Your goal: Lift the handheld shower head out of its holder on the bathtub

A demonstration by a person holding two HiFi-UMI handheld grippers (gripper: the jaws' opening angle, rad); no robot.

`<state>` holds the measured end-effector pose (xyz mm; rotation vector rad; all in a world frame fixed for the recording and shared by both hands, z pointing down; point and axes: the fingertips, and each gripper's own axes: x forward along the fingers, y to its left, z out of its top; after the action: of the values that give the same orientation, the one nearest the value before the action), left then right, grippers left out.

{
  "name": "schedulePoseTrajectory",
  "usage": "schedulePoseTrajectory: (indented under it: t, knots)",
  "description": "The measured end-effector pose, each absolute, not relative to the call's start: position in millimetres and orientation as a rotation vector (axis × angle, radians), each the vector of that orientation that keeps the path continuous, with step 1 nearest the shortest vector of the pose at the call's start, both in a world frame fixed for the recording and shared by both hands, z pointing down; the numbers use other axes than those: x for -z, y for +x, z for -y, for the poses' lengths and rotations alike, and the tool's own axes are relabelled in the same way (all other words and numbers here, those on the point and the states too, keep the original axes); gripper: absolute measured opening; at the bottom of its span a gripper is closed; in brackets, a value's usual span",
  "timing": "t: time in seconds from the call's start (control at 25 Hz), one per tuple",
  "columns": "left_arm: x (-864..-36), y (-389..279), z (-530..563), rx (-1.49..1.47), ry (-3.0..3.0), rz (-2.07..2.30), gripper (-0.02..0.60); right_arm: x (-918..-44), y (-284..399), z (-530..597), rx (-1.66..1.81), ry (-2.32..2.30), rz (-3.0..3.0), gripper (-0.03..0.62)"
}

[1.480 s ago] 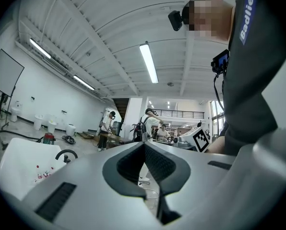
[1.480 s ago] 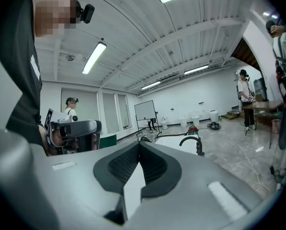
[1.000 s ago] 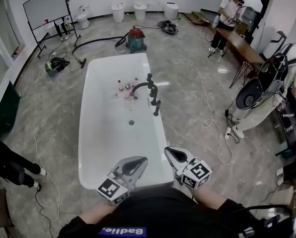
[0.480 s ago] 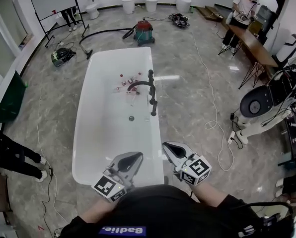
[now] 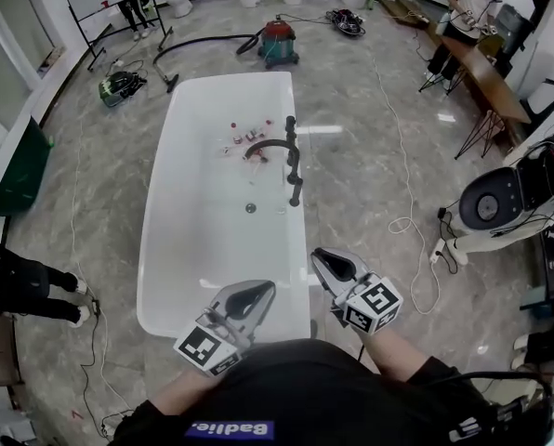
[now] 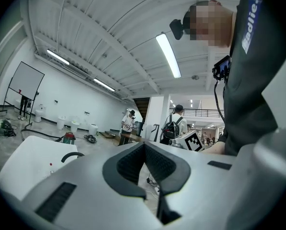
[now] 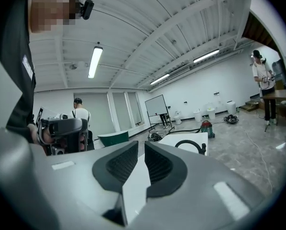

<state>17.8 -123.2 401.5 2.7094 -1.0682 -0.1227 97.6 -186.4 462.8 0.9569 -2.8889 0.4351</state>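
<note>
Near the left gripper (image 5: 258, 292), a purple "Badlie." shirt label (image 5: 229, 429)

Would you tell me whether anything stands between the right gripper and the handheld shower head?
Nothing visible does. The right gripper, its empty jaws having just opened slightly, is beside the near end of the bathtub. Only bare rim and floor lie between it and the handheld shower head standing on the right rim.

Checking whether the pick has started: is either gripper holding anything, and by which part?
Nothing is held. The left gripper is shut and empty; the right gripper, whose jaws have just been opening, has nothing between them.
</note>
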Motion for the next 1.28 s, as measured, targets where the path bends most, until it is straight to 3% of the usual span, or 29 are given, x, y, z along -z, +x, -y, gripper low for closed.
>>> schedulePoseTrajectory:
  t: [0.52,1.28]
  knots:
    - [-404,-34,126,0.133,2.703,1.065,0.006,-470,48,202,-0.393,0.929,2.86,0.066]
    - [-426,-90,122,0.07,2.587,1.277,0.006,-532,53,277,-0.366,0.975,2.721,0.118]
